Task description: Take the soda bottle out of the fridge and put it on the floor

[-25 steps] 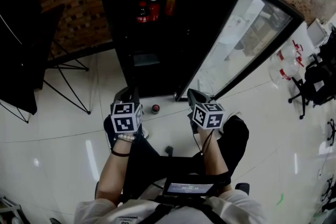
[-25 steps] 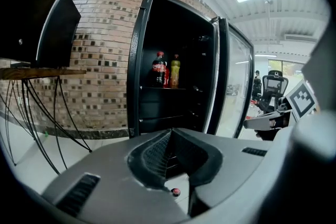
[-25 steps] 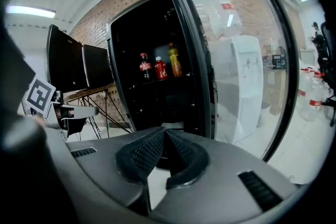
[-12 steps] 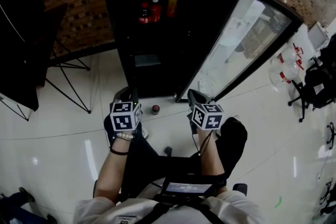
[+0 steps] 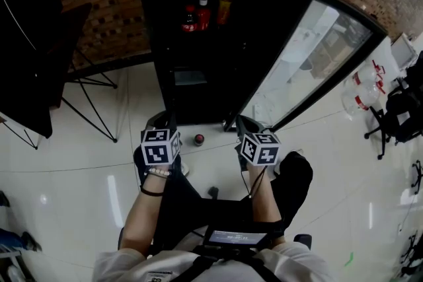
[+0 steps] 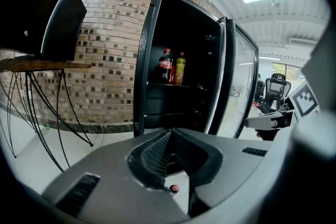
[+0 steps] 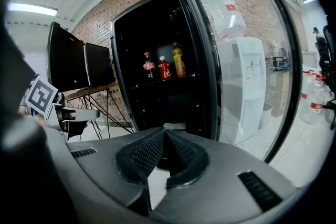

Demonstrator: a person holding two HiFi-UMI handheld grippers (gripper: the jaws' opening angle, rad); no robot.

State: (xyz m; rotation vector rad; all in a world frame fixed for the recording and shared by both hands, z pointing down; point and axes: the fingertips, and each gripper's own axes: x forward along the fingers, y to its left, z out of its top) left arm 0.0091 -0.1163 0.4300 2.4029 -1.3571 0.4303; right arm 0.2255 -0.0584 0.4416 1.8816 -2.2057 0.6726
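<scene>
Soda bottle (image 5: 199, 139) is my reading of the small, dark, red-capped thing standing on the floor (image 5: 79, 155) just in front of the open fridge (image 5: 198, 43), though from above it is too small to be sure. It sits a little ahead of both grippers and roughly between them, touching neither. The left gripper (image 6: 169, 132) has its jaws drawn together at the tips with nothing between them, and the red cap shows only through the gap behind the tips. The right gripper (image 7: 164, 131) is likewise closed and empty, pointing at the fridge interior beside the glass door (image 5: 310, 56), which stands swung wide. Over the last second almost nothing has changed. The red-capped thing has stayed on the same patch of floor, both grippers have kept their place low in front of the person, and only the head view has drifted a little, so the fridge sits slightly further right. On a shelf inside, well apart from the grippers, a cola bottle (image 7: 148, 67), a red bottle (image 7: 164, 68) and a yellow bottle (image 7: 178, 60) stand upright in a row. If the thing on the floor is the bottle, the placing looks done, with both grippers already released and clear. If not, the reach into the fridge has not yet begun.
</scene>
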